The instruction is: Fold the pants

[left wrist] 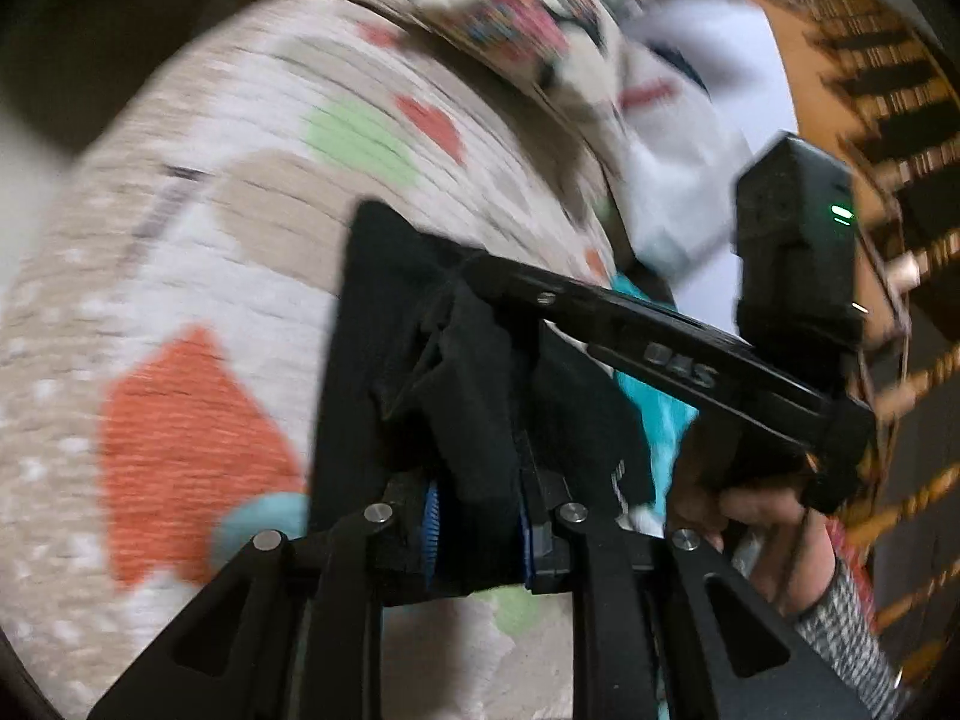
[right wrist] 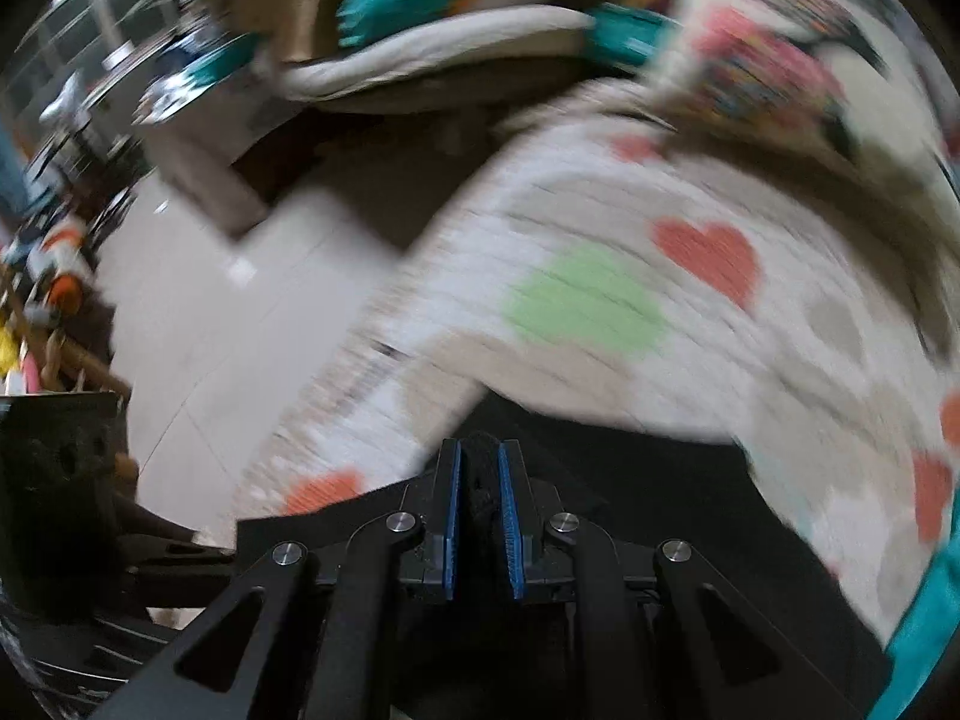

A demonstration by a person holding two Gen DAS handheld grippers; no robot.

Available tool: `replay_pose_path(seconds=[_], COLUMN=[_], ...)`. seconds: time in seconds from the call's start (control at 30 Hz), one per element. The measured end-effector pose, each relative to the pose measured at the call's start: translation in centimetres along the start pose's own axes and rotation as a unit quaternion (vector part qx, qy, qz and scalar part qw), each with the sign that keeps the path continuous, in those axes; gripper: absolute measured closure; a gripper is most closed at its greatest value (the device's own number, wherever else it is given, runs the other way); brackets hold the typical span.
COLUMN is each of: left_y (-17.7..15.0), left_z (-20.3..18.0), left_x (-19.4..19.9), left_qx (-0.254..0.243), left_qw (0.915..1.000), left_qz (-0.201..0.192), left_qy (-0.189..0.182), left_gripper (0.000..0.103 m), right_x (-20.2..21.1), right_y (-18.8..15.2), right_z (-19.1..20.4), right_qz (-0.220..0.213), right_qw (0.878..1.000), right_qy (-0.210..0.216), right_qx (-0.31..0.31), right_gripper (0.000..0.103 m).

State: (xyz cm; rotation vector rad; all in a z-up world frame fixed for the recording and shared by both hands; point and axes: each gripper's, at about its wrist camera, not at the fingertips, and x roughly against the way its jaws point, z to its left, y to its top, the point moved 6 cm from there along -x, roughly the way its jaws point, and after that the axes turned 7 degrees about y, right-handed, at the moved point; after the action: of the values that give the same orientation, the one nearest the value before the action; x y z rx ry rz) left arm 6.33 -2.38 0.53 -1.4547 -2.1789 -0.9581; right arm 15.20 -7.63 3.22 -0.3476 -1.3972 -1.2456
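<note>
A patterned blanket (left wrist: 198, 276) with orange hearts and green patches spreads to the left of and ahead of the left gripper (left wrist: 477, 516), its weave smeared by motion blur. The left gripper's blue-padded fingers (left wrist: 429, 534) are clamped on a bunched fold of the black pants (left wrist: 474, 396), which rise from between the pads and spread forward in a dark sheet over the blanket. Just to the right of that bundle and crossing ahead of it lies the right gripper (left wrist: 480, 267), seen from the side, its fingertips buried in the same black cloth; behind it sit its boxy black camera housing (left wrist: 795, 240) with a green light and the person's hand (left wrist: 762, 516) on the handle, a grey knit cuff at the wrist. Teal fabric (left wrist: 654, 414) shows beneath that tool.

From the right wrist, pale floor tiles (right wrist: 240, 324) lie to the left. The right gripper (right wrist: 480, 516), at centre, has its blue pads (right wrist: 451, 516) drawn narrow on a ridge of pants fabric. The black cloth extends to the right of the fingers over the heart-print blanket.
</note>
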Motion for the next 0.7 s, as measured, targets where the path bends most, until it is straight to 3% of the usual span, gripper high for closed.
replay_pose_path(seconds=[0.07, 0.13, 0.23, 0.3, 0.37, 0.47, 0.6, 0.63, 0.7], left_y=[-1.1, -2.0, -2.8, -2.9, -2.7, -1.5, -0.6, -0.5, -0.2], left_z=[-1.6, -2.9, -4.5, -4.7, -3.9, -1.8, 1.5, 2.0, 2.7], left_x=[-1.2, -1.6, -0.9, 0.0, 0.9, 1.5, 2.1, 2.1, 2.4], left_qx=[-0.022, -0.041, -0.080, -0.093, -0.092, -0.052, 0.002, 0.007, 0.017], left_qw=[0.9993, 0.9976, 0.9941, 0.9930, 0.9942, 0.9984, 0.9992, 0.9988, 0.9981], left_qz=[0.028, 0.046, 0.055, 0.051, 0.039, 0.021, 0.011, 0.008, 0.000], left_qy=[-0.014, -0.030, -0.048, -0.052, -0.040, -0.008, 0.039, 0.048, 0.060], left_gripper=[0.082, 0.073, 0.066, 0.064, 0.064, 0.064, 0.064, 0.064, 0.064], right_x=[0.7, 1.2, 3.3, 5.3, 7.3, 9.0, 7.1, 6.2, 4.1], right_y=[-2.3, -3.8, -5.3, -5.6, -5.2, -4.2, -2.9, -2.8, -2.4], right_z=[-3.1, -5.6, -9.2, -11.1, -11.5, -9.0, -4.2, -3.4, -2.3], right_qz=[0.001, 0.004, -0.017, -0.039, -0.072, -0.116, -0.116, -0.109, -0.082], right_qw=[0.999, 0.998, 0.991, 0.982, 0.975, 0.977, 0.982, 0.983, 0.987], right_qy=[-0.017, -0.043, -0.088, -0.132, -0.146, -0.087, 0.011, 0.023, -0.008], right_qx=[-0.033, -0.050, -0.096, -0.128, -0.149, -0.154, -0.148, -0.148, -0.134], right_gripper=[0.089, 0.088, 0.046, 0.045, 0.045, 0.047, 0.053, 0.053, 0.053])
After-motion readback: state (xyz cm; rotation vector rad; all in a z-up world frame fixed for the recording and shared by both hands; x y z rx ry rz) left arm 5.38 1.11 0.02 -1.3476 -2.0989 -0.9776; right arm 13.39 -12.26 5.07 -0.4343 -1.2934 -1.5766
